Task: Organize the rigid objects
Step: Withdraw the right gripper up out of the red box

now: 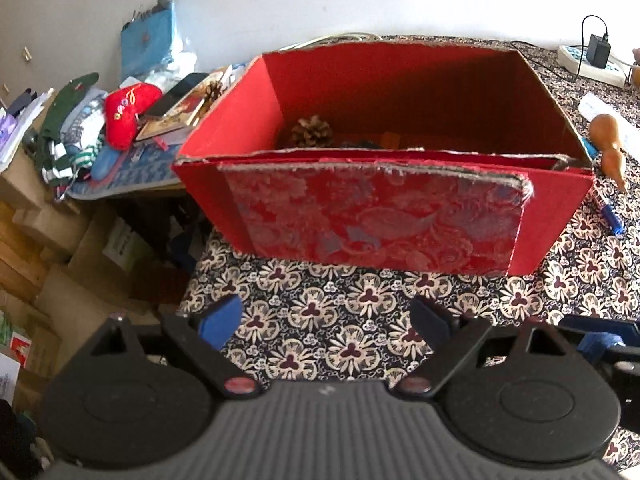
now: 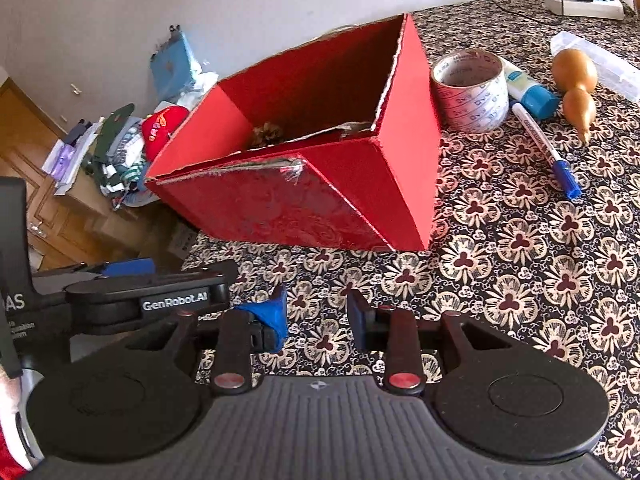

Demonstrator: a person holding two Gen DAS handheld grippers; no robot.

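Observation:
A red open box (image 1: pixel 400 220) (image 2: pixel 408 168) stands on the patterned tablecloth with a pine cone (image 1: pixel 311 131) (image 2: pixel 267 134) and other dark items inside. My left gripper (image 1: pixel 326 318) is open and empty, just in front of the box. My right gripper (image 2: pixel 316 316) is open and empty, in front of the box's near corner; the left gripper (image 2: pixel 128 272) shows beside it. Right of the box lie a tape roll (image 2: pixel 470 90), a blue-capped marker (image 2: pixel 546 148) (image 1: pixel 608 212), a gourd (image 2: pixel 576 84) (image 1: pixel 610 148) and a blue-capped tube (image 2: pixel 530 94).
A power strip (image 2: pixel 584 0) (image 1: pixel 592 64) with a charger and a clear plastic case (image 2: pixel 596 64) lie at the back right. Left of the table's edge is a side table piled with clothes, books and a red pouch (image 1: pixel 128 112), with cardboard boxes (image 1: pixel 36 240) below.

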